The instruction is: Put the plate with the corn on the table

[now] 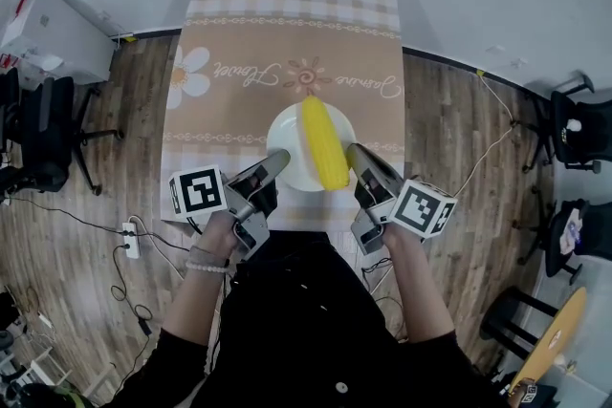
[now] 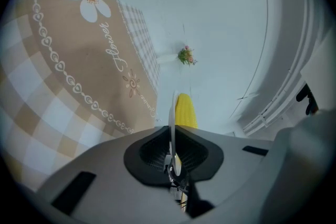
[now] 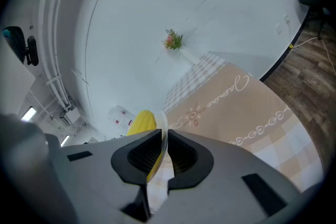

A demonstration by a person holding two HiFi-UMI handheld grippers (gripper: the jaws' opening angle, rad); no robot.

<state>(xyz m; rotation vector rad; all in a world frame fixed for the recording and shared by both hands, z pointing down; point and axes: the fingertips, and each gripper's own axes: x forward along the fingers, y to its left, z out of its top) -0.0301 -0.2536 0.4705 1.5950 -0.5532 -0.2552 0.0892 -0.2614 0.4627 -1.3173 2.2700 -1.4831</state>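
over the table (image 1: 229, 33), both grippers pinching plate (image 1: 287, 143) rim, corn (image 1: 323, 143) lengthwise pointing away

one plate (image 1: 285, 137), one corn cob (image 1: 323, 143), one table (image 1: 287, 14), two claws (image 1: 276, 159) (image 1: 353, 152)

Seen steeply downward from the head onto the desk (image 1: 287, 33); seen close along left tongs (image 2: 172, 139) and right tongs (image 3: 160, 147), sharing desk and flowers (image 2: 186, 55).

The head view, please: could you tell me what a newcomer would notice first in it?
A bright yellow corn cob lies on a white plate in mid-frame, over the beige flowered tablecloth. The left gripper and right gripper each clamp the plate's rim, one at each side.
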